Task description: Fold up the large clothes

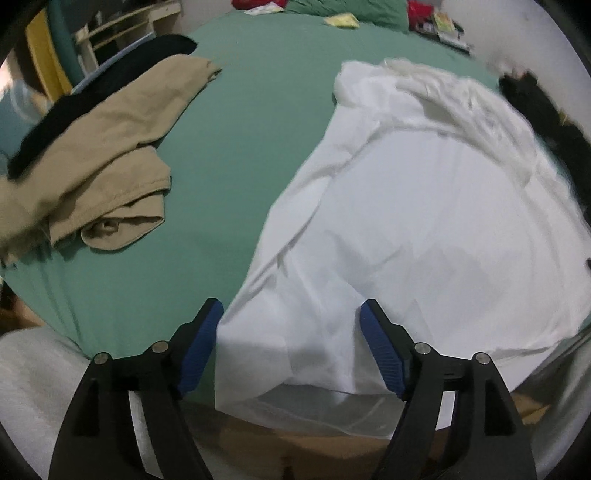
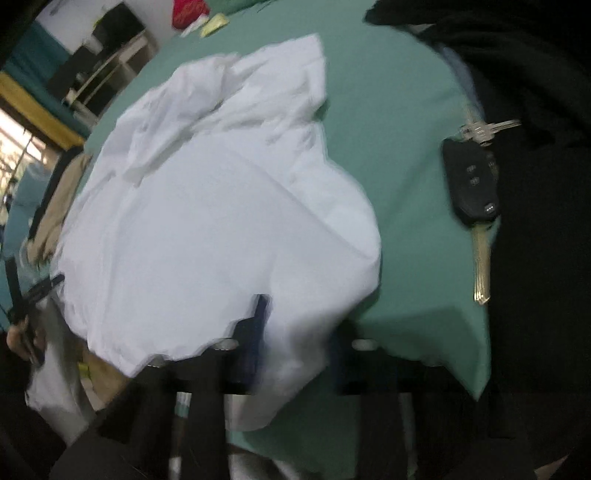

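Shirt spread on green bed

White shirt [image 1: 424, 221] lies spread on the green bed [image 1: 240, 155], its hem hanging over the bed's near edge. Left gripper [image 1: 291, 314] fingers spread wide over that hem. Right gripper [image 2: 295, 332] fingers blurred under shirt cloth; cannot tell their state. Tan garment [image 1: 103, 147] lies left of the shirt, car key [image 2: 472, 184] right.

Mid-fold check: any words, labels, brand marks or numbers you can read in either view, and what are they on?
None can be read.
Car key fob: small button markings, too blurred to read.
Yellow packet at the far end of the bed: print too small.
Items at the far right corner: too blurred.
White garment: no visible label.
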Demonstrator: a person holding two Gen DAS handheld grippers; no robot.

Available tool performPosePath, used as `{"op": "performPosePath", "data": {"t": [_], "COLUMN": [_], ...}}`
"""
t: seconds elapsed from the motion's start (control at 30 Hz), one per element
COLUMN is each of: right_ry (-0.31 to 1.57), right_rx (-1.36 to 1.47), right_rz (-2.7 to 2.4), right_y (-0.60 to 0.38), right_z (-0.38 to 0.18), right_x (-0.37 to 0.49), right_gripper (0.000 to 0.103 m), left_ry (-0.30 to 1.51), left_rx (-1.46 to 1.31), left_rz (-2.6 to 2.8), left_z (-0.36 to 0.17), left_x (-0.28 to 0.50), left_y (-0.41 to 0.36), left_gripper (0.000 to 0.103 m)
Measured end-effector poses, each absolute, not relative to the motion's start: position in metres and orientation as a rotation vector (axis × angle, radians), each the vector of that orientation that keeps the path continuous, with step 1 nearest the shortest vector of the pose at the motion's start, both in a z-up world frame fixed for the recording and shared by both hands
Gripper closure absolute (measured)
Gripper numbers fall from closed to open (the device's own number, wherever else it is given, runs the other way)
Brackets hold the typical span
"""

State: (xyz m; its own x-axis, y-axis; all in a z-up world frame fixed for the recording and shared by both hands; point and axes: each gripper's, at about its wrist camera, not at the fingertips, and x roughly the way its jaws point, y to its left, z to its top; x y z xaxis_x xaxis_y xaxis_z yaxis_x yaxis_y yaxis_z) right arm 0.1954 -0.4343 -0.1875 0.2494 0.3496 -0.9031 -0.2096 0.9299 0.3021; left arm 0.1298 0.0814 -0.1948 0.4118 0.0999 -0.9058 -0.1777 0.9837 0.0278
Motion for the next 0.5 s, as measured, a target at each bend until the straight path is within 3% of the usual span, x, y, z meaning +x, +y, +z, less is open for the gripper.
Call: {"op": "performPosePath", "data": {"t": [0.03,0.1,0.17,0.2,0.23,0.5], "right_ry": [1.268,1.281,1.276,1.269,1.257,1.183], "right_rx": [0.117,0.105,0.068,0.061,0.059,0.135], "right_rz": [0.399,0.435,0.444,0.441,0.432,0.393], "right_y": [-0.427,-0.415,-0.404,-0.401,-0.399,-0.411], "right_z": [-0.187,-0.19,-0.189,-0.188,-0.187,-0.165], "right_x": [0.191,0.183,0.176,0.173,0.17,0.142], "right_gripper": [0.093,0.094,0.095,0.096,0.097,0.098], "left_ry": [1.132,1.127,1.122,1.124,1.126,1.055], "left_rx": [-0.071,-0.071,-0.05,-0.062,-0.081,-0.242], "left_rz": [0.158,0.098,0.047,0.026,0.011,0.0], "left_z": [-0.195,-0.192,-0.19,-0.189,-0.188,-0.159], "left_x": [0.131,0.131,0.131,0.131,0.131,0.109], "left_y": [0.078,0.073,0.064,0.063,0.064,0.093], "left_gripper": [0.025,0.029,0.069,0.08,0.098,0.099]}}
